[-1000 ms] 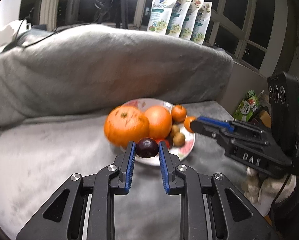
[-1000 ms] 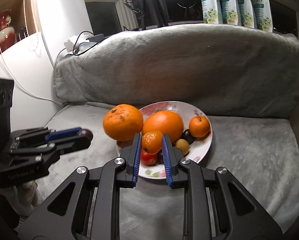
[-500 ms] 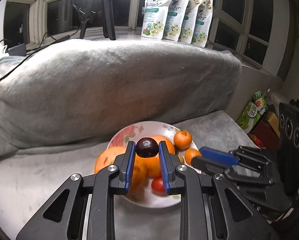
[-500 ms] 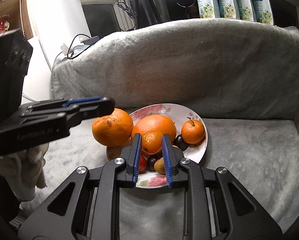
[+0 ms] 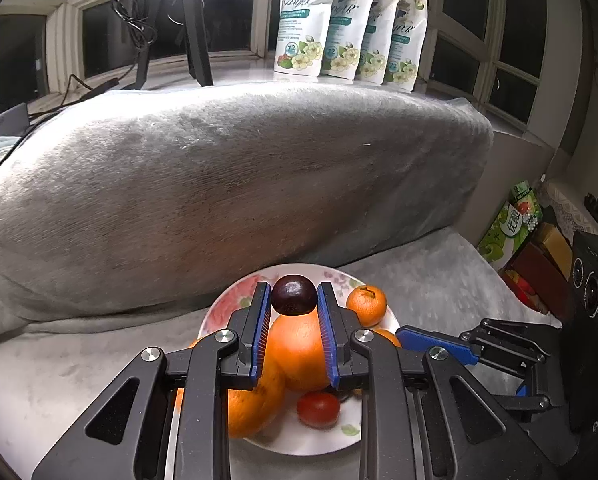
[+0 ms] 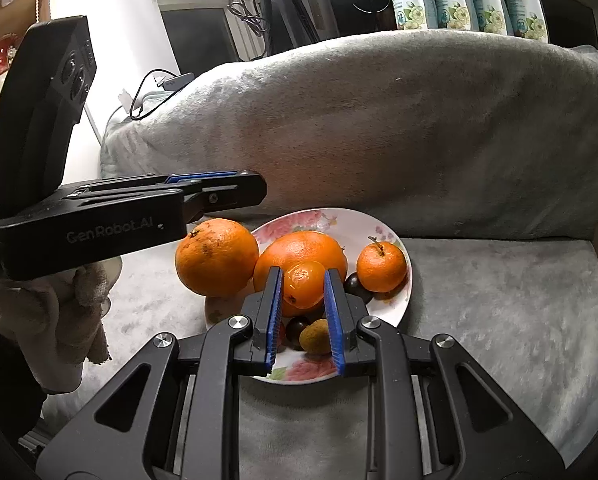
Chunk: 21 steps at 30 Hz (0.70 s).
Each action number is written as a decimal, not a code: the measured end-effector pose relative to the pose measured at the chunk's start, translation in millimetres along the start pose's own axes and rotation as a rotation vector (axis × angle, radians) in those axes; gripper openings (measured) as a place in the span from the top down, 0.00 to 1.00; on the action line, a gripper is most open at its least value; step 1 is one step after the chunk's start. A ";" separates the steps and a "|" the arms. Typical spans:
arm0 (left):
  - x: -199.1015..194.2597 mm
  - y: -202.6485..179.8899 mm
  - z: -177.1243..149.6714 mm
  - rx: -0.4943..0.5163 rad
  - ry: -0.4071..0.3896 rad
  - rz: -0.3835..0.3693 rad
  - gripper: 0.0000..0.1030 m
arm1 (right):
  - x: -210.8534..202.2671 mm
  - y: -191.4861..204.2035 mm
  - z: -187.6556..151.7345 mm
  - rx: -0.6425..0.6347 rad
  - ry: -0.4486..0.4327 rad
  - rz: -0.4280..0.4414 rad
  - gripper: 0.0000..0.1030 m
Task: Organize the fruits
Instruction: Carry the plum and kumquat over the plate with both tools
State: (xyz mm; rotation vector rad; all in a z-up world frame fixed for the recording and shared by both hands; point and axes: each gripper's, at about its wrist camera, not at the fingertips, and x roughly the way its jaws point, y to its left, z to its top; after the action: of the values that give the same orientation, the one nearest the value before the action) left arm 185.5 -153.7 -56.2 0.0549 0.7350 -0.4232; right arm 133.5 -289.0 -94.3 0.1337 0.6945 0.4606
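Two fruits pinched, one in each gripper, above the plate.

Between the left gripper (image 5: 293,312) fingers: a dark plum (image 5: 293,294), squeezed at the tips, likely so it cannot roll away. Between the right gripper (image 6: 302,300) fingers: a small orange fruit (image 6: 304,283), pinched the same way. Both held up over the flowery plate (image 6: 381,226), not touching it. On the plate: a big orange (image 6: 299,256), a little mandarin (image 6: 381,266), a red tomato (image 5: 318,409). Another big orange (image 6: 217,257) at the plate's left edge. Left gripper high and level, right gripper lower and near. All on a grey blanket (image 6: 499,312).
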 end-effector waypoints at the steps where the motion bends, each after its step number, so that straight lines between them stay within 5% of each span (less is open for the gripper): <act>1: 0.7 0.0 0.6 0.000 0.000 0.001 0.79 | 0.4 0.1 0.0 -0.001 0.001 0.000 0.79; 21: 6.2 4.6 11.3 -0.010 -0.006 -0.004 0.78 | 9.4 5.7 0.4 -0.024 0.013 0.003 0.79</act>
State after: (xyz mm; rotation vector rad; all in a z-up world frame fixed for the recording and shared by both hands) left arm 198.6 -153.9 -52.4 0.0424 0.7311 -0.4228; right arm 138.1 -279.7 -97.9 0.1092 0.7011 0.4730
